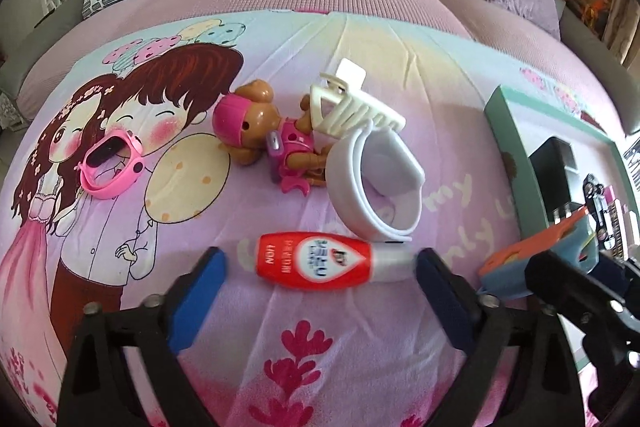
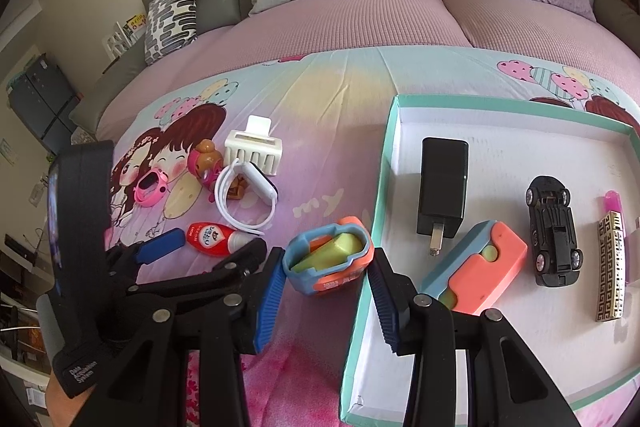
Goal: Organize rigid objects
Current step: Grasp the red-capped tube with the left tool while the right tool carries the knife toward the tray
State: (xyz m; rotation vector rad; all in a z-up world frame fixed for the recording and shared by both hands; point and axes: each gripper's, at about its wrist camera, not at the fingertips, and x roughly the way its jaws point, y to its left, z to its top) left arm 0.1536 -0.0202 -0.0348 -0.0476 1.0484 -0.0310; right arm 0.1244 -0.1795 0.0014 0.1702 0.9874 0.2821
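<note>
Left claw [image 1: 320, 269] spread wide, straddling red bottle [image 1: 320, 261] lying crosswise on bed sheet [image 1: 360, 347], cap end against right finger, left pad [image 1: 198, 301] apart from bottle base. Nothing gripped yet.

Right claw [image 2: 326, 277] spread around blue-and-coral case [image 2: 329, 259], lid open, standing on sheet just outside tray wall [image 2: 384, 163]. Pads close on both sides; contact not certain, so no hold claimed.

Judged step: close on both, lift, carry into tray. Best centred on bottle's fat body, not the slick clear neck. Case to be kept level, squeezed across its walls, raised clear above wall before crossing.

Room: white band [image 1: 374, 183] just beyond bottle; straight-up lift advised. Tray holds black charger [image 2: 442, 187], coral box [image 2: 480, 263], toy car [image 2: 554, 231], patterned clip [image 2: 610, 267]; bare floor along near-left corner and far edge.
</note>
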